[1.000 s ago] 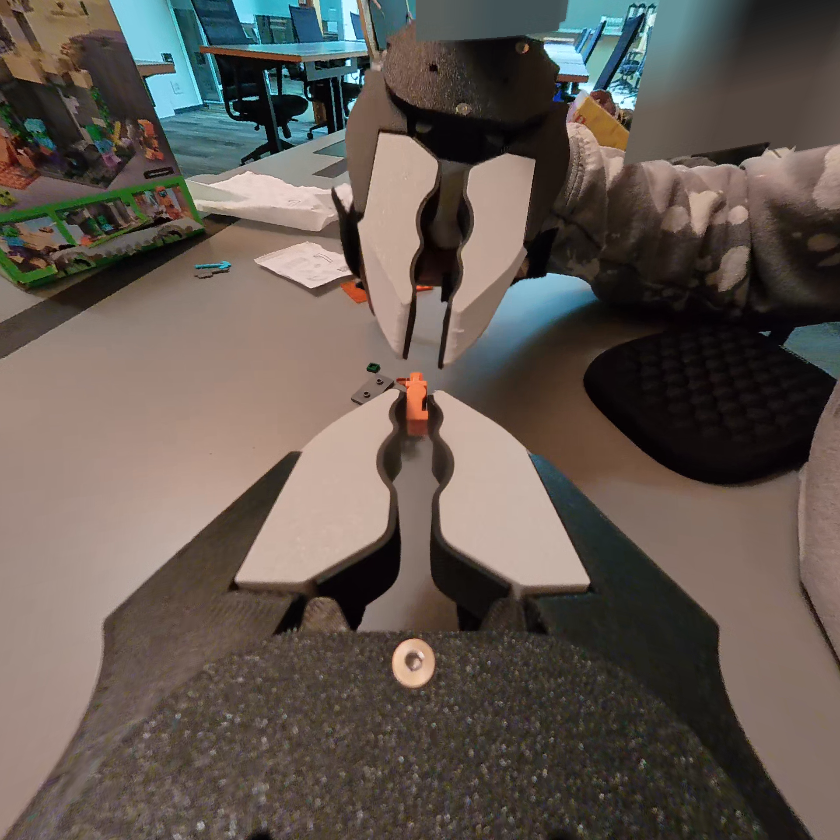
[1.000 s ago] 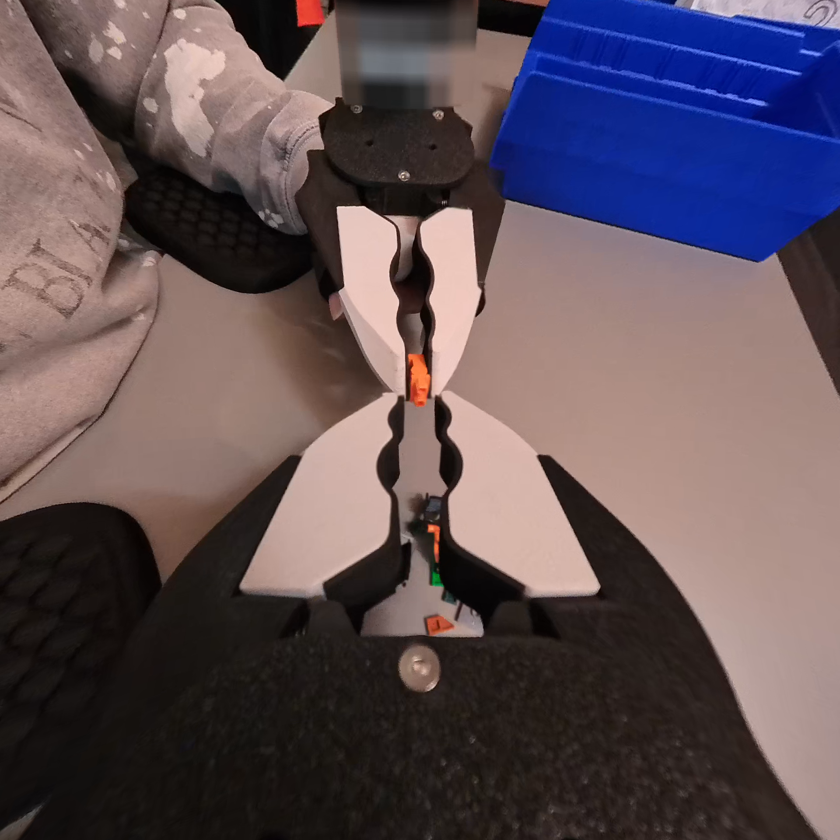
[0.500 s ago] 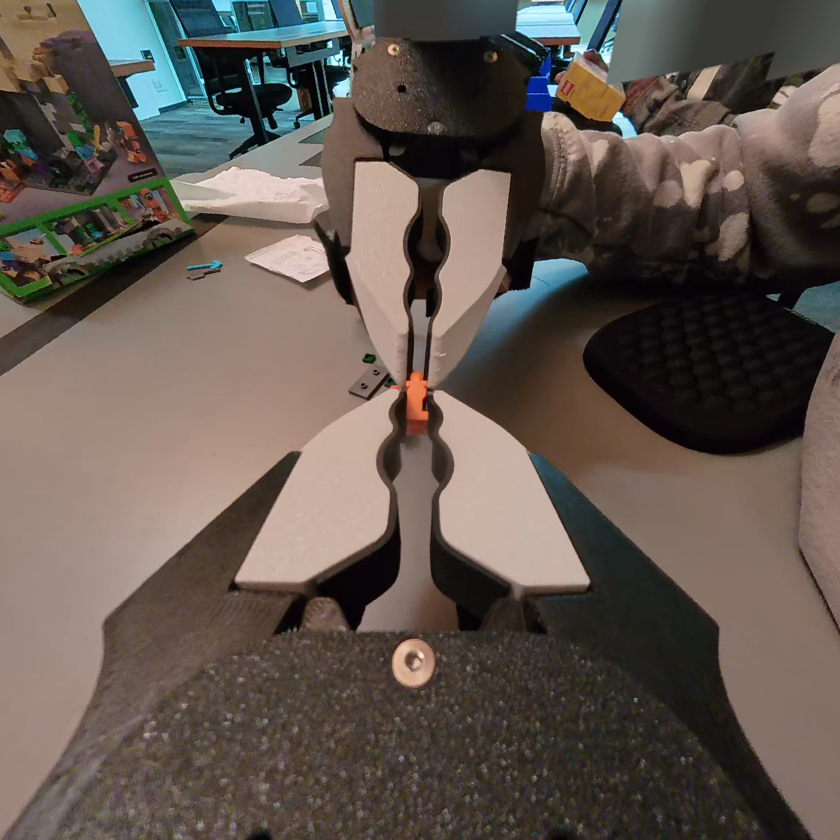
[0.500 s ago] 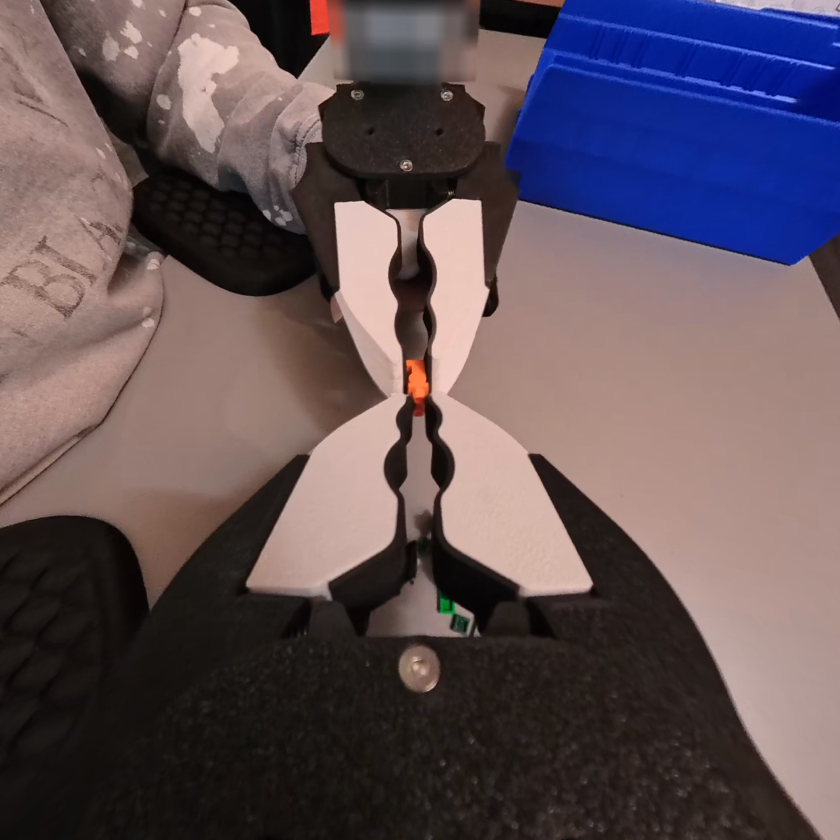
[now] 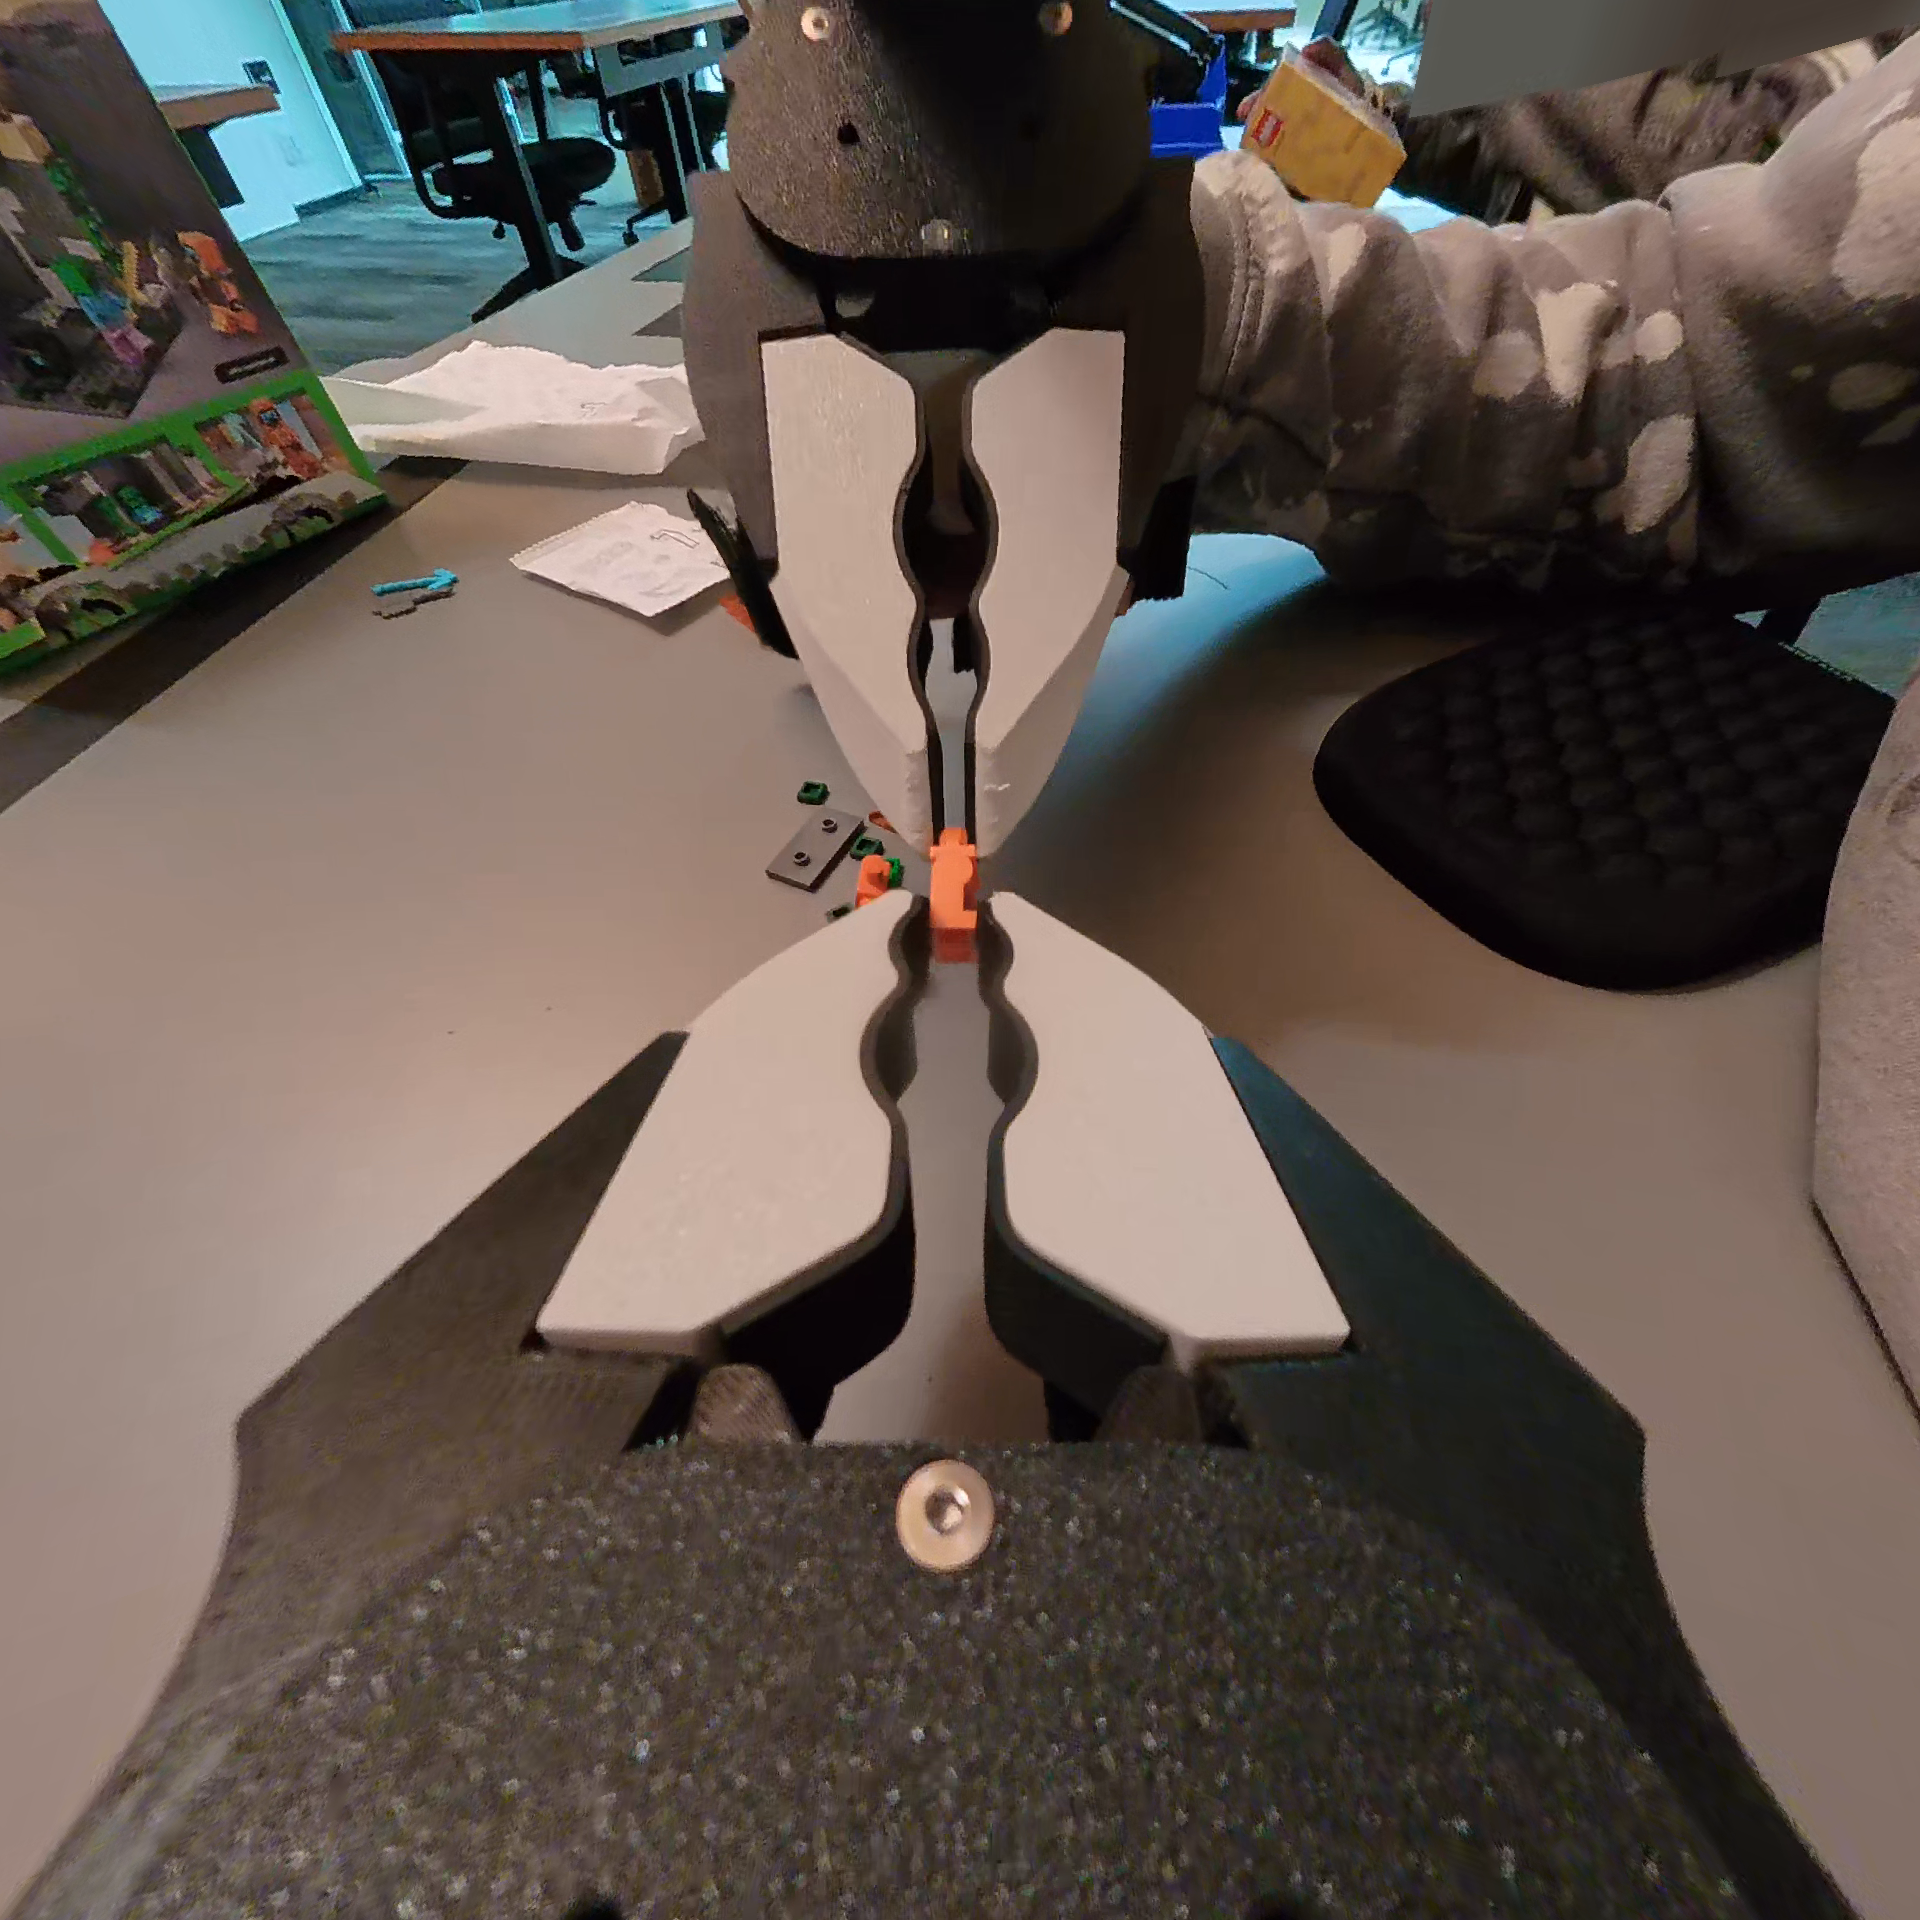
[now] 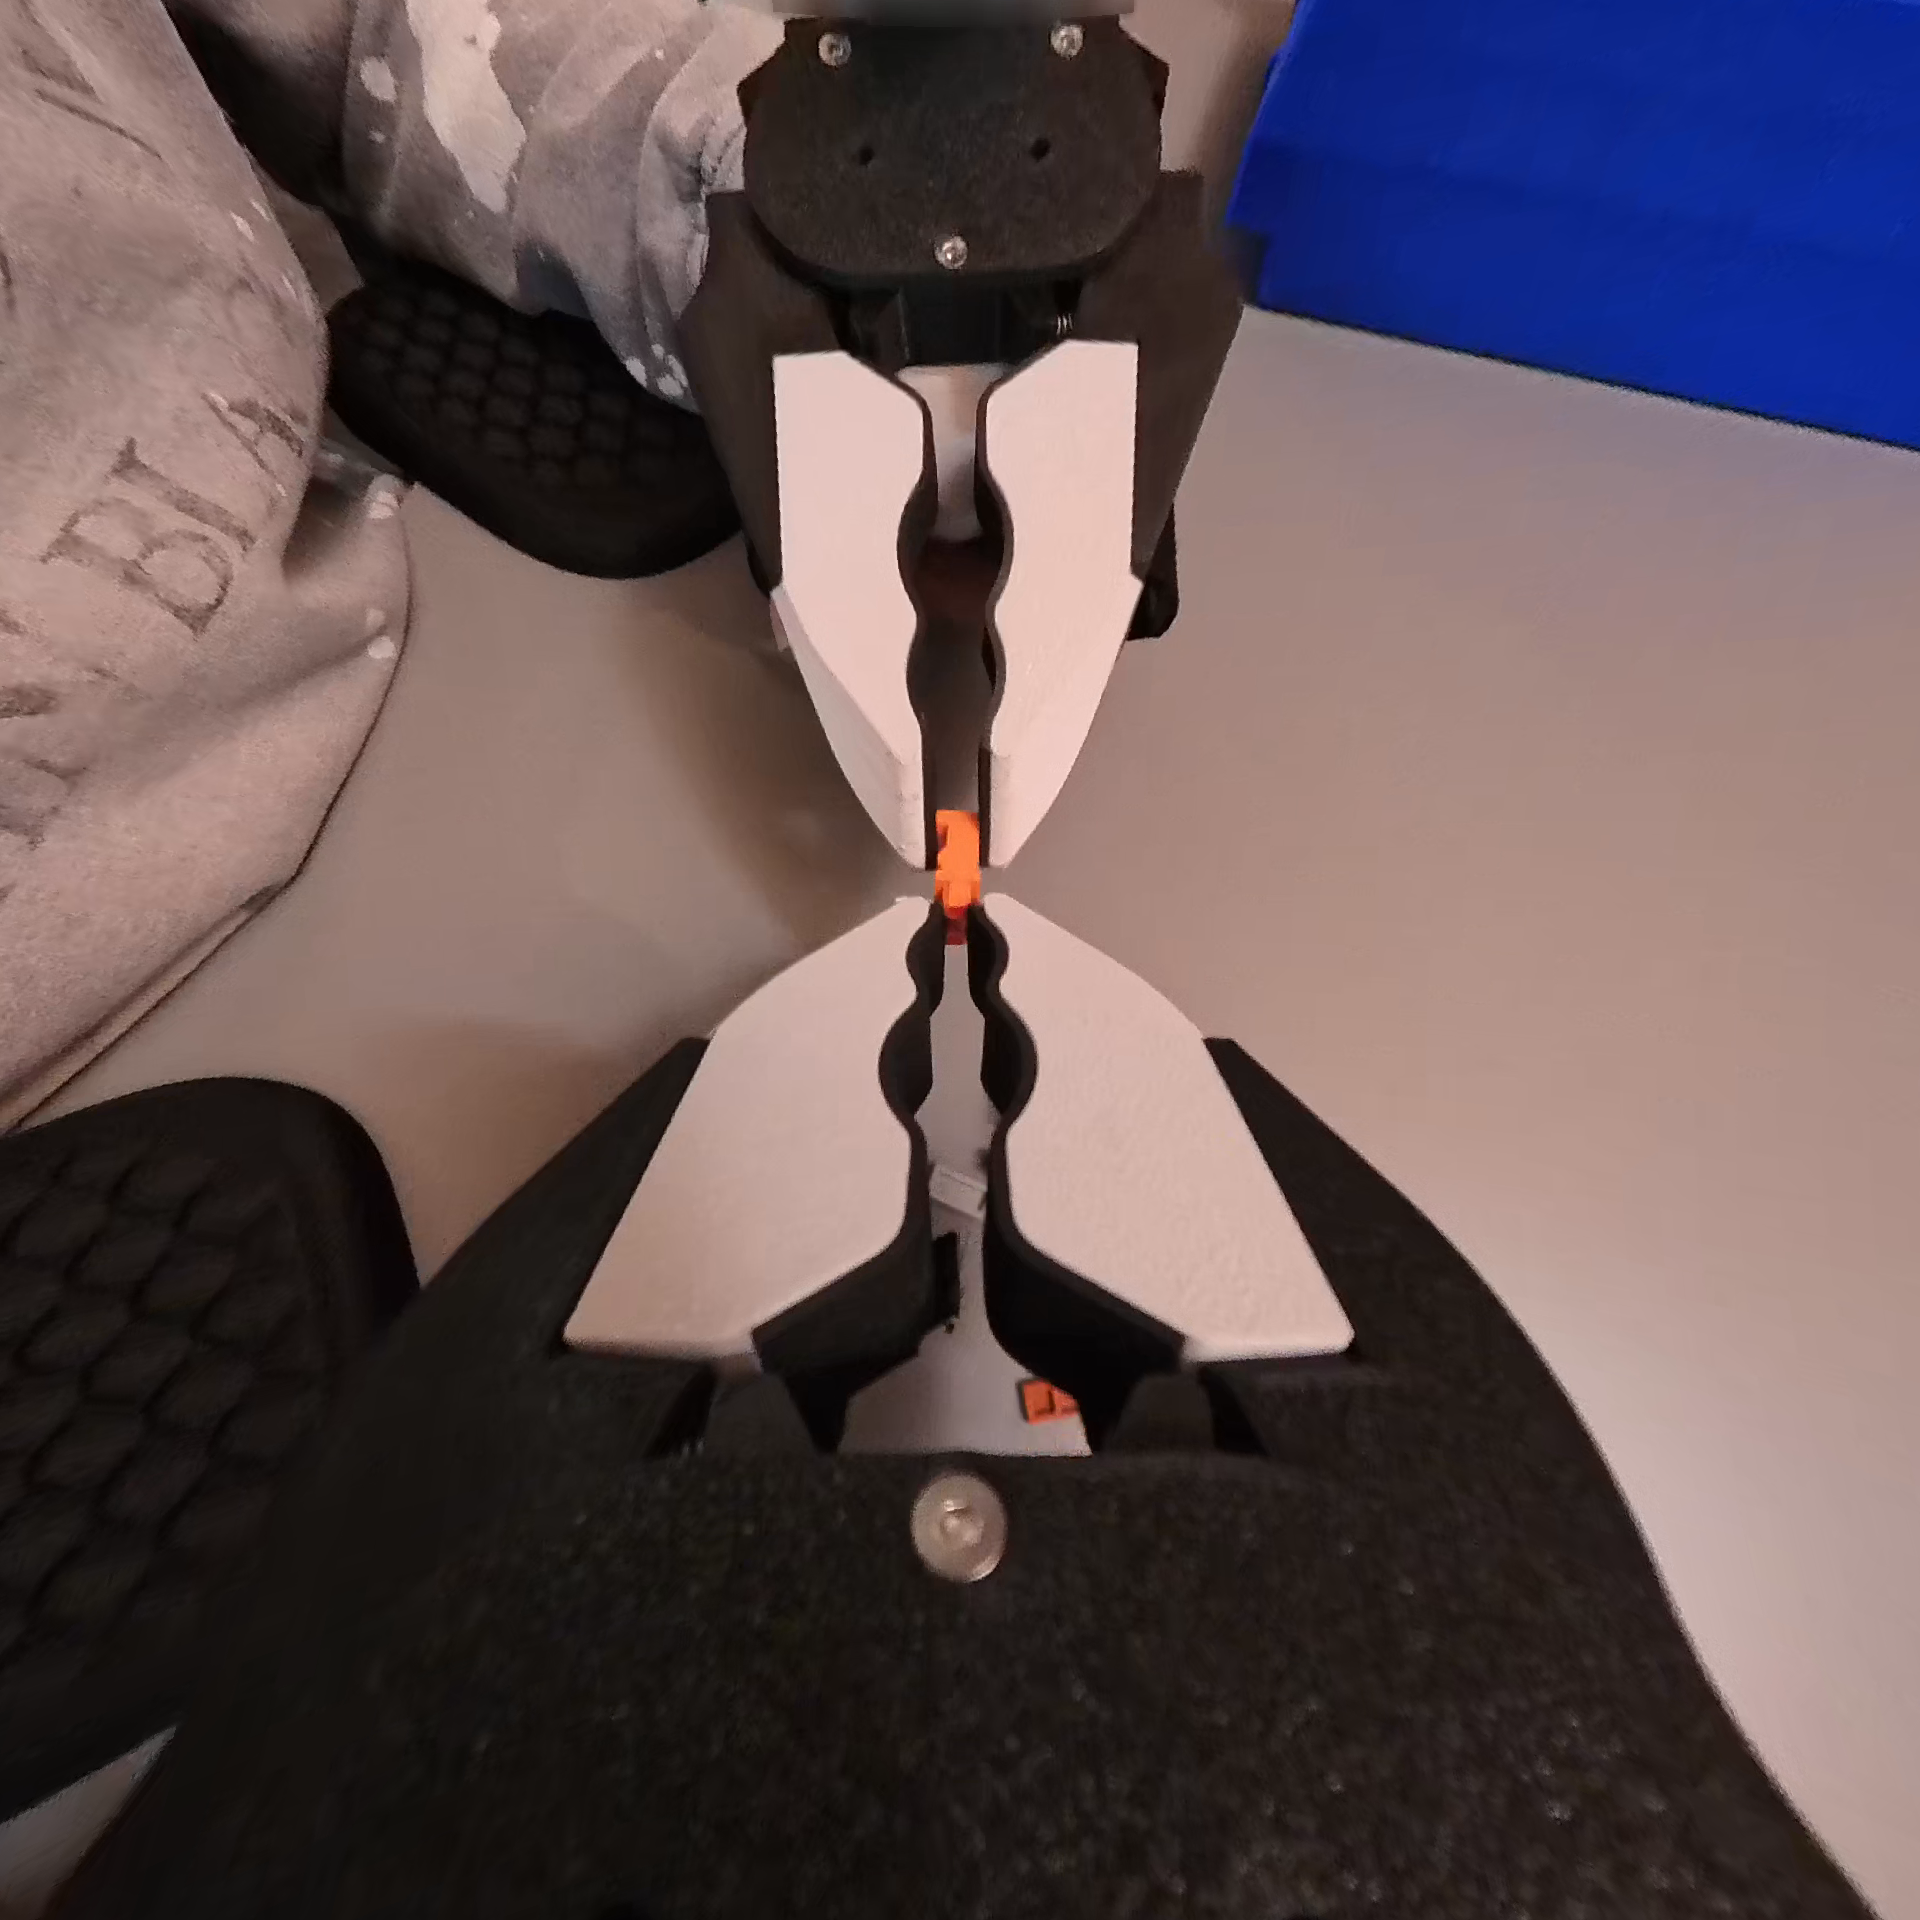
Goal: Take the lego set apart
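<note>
Jaws of the right gripper [image 5: 953, 826], spread and clear of the part 1.0 s ago, have closed onto the far end of the orange lego piece [image 5: 952, 894]; left gripper [image 5: 951, 920] jaws stay pinched on its near end. Piece is held above the grey table [image 5: 364, 935], tips nearly touching. Both ends look gripped, so a pull-apart or twist seems next; small bricks [image 5: 871, 878] lie loose below.

Lettering on grey sweatshirt [image 6: 156, 582], box [image 5: 156, 416].

Open-plan office, long desks [image 5: 540, 42], wheeled office chairs [image 5: 509, 166], grey worktable [image 5: 312, 935] in front
</note>
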A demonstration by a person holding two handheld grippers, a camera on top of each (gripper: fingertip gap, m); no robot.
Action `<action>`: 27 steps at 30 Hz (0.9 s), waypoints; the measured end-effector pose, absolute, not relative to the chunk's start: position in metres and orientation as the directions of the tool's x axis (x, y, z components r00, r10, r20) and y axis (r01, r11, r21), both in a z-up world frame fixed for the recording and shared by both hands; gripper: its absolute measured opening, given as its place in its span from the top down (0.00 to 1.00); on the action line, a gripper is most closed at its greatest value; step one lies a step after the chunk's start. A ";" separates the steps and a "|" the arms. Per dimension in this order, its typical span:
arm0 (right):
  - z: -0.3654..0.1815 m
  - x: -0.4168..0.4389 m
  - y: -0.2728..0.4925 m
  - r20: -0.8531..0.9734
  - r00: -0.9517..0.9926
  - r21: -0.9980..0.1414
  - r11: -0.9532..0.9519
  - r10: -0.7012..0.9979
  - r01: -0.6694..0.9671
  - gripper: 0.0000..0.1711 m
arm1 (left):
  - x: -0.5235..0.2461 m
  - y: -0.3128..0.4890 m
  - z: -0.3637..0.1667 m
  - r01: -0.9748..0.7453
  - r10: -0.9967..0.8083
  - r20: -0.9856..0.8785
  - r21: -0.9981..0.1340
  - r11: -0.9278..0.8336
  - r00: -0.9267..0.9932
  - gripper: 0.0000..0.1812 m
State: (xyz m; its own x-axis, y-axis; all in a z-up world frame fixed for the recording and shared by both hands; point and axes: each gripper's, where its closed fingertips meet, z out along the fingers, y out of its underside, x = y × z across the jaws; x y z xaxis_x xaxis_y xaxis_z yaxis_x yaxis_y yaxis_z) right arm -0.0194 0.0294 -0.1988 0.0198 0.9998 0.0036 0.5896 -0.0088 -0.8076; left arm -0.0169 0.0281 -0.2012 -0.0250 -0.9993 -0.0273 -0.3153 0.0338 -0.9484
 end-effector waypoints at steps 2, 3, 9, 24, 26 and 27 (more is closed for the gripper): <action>-0.200 -0.017 0.029 0.000 0.020 -0.800 -0.012 1.000 0.600 0.98 | -0.016 0.027 -0.201 -0.318 -0.999 -0.030 -0.947 0.036 -0.024 0.96; -0.200 -0.017 0.030 -0.001 0.023 -0.799 -0.014 1.000 0.601 0.98 | -0.016 0.028 -0.201 -0.321 -0.999 -0.031 -0.947 0.035 -0.018 0.96; -0.197 -0.021 0.037 0.030 0.056 -0.819 -0.008 0.998 0.573 0.98 | -0.019 0.034 -0.197 -0.321 -1.000 -0.006 -0.947 0.000 0.017 0.96; -0.199 -0.025 0.028 -0.018 0.011 -0.837 -0.021 1.000 0.547 0.91 | -0.020 0.030 -0.191 -0.285 -1.000 0.011 -0.958 -0.010 -0.003 0.96; -0.199 -0.024 0.028 -0.031 0.007 -0.837 -0.029 1.000 0.546 0.89 | -0.020 0.030 -0.189 -0.275 -1.000 0.023 -0.961 -0.019 -0.009 0.96; -0.199 -0.024 0.029 -0.026 0.015 -0.838 -0.030 1.000 0.545 0.89 | -0.020 0.029 -0.187 -0.263 -1.000 0.027 -0.964 -0.023 -0.010 0.96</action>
